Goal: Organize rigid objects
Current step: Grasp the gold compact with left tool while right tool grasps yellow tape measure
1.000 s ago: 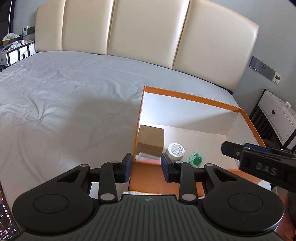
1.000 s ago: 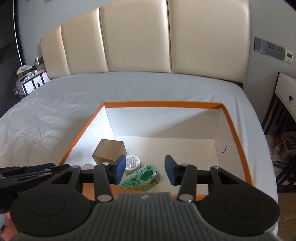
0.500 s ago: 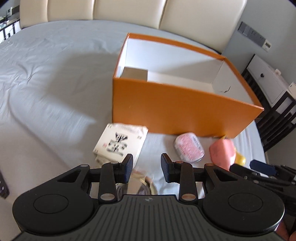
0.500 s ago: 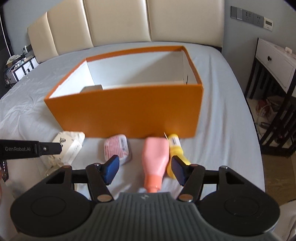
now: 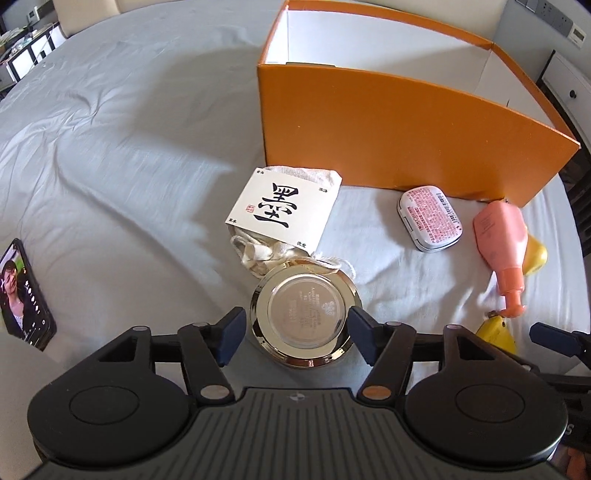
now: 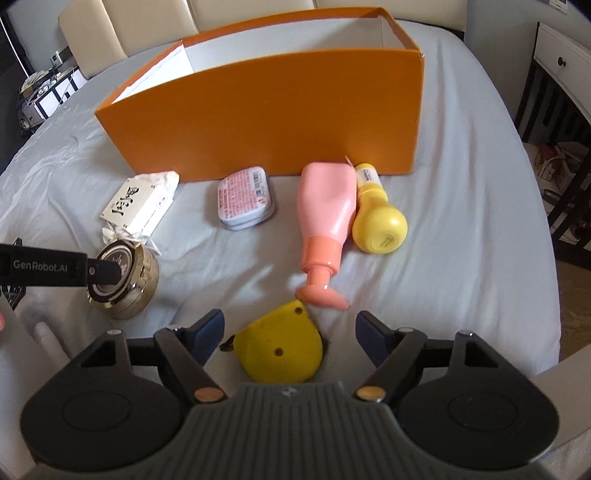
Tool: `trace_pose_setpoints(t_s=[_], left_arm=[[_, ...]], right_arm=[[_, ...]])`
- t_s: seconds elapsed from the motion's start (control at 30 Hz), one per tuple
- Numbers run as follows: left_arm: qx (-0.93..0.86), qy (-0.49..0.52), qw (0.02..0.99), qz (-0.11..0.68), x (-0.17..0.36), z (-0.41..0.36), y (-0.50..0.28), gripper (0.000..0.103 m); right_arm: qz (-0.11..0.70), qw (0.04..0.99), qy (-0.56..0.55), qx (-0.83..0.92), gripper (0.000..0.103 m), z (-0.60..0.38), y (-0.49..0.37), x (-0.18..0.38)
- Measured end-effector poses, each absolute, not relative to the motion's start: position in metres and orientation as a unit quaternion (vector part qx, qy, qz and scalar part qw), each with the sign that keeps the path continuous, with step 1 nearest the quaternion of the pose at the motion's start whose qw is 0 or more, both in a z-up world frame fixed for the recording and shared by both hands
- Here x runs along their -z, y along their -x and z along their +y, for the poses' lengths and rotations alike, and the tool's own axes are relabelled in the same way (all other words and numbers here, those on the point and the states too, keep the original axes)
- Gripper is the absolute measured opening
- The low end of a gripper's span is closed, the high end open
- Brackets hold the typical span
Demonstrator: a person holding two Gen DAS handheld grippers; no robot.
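My left gripper is open, its jaws on either side of a round gold tin lying on the bed, not closed on it. The tin also shows in the right wrist view. My right gripper is open around a yellow rounded object. An orange box stands behind. In front of it lie a white card on a cloth pouch, a small flat tin with a pink label, a pink pump bottle and a yellow bottle.
A phone with its screen lit lies on the grey bed sheet at the left. A white nightstand and a dark chair stand beyond the bed's right edge. The padded headboard is behind the box.
Both grippers dropped from over the box to the objects in front of it and opened wider. The left now brackets the gold tin, the right the yellow object.
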State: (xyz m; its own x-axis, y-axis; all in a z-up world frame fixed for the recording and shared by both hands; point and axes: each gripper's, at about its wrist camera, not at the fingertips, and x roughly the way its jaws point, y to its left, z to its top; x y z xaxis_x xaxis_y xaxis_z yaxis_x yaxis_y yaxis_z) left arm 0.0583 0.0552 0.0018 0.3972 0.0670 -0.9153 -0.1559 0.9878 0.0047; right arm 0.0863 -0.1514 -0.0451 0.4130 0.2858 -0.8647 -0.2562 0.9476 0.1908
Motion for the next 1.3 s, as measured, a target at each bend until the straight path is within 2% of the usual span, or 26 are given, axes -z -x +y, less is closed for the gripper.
trace_pose_setpoints(t_s=[0.07,0.2,0.33,0.7,1.0,1.3], left_arm=[[-0.069,0.031,0.829,0.554,0.002,0.052,-0.060,0.077],[-0.074,0.039,0.821,0.564,0.006,0.054,-0.063,0.090],[-0.072,0.069,0.812,0.575,0.014,0.060,-0.070,0.095],[-0.081,0.047,0.792,0.604,0.033,0.048,-0.079,0.086],[-0.069,0.056,0.798,0.596,0.027,0.050,-0.072,0.085],[-0.023,0.080,0.835,0.543,0.004,0.045,-0.056,0.085]], right_arm=[[0.519,0.838,-0.004,-0.166,0.077,-0.148,-0.085,0.046],[0.531,0.829,0.021,-0.172,0.077,-0.140,-0.084,0.051],[0.535,0.826,0.040,-0.174,0.076,-0.134,-0.085,0.054],[0.545,0.818,0.059,-0.174,0.061,-0.127,-0.092,0.062],[0.539,0.822,0.050,-0.180,0.060,-0.129,-0.093,0.061],[0.511,0.837,0.039,-0.194,0.060,-0.129,-0.084,0.047]])
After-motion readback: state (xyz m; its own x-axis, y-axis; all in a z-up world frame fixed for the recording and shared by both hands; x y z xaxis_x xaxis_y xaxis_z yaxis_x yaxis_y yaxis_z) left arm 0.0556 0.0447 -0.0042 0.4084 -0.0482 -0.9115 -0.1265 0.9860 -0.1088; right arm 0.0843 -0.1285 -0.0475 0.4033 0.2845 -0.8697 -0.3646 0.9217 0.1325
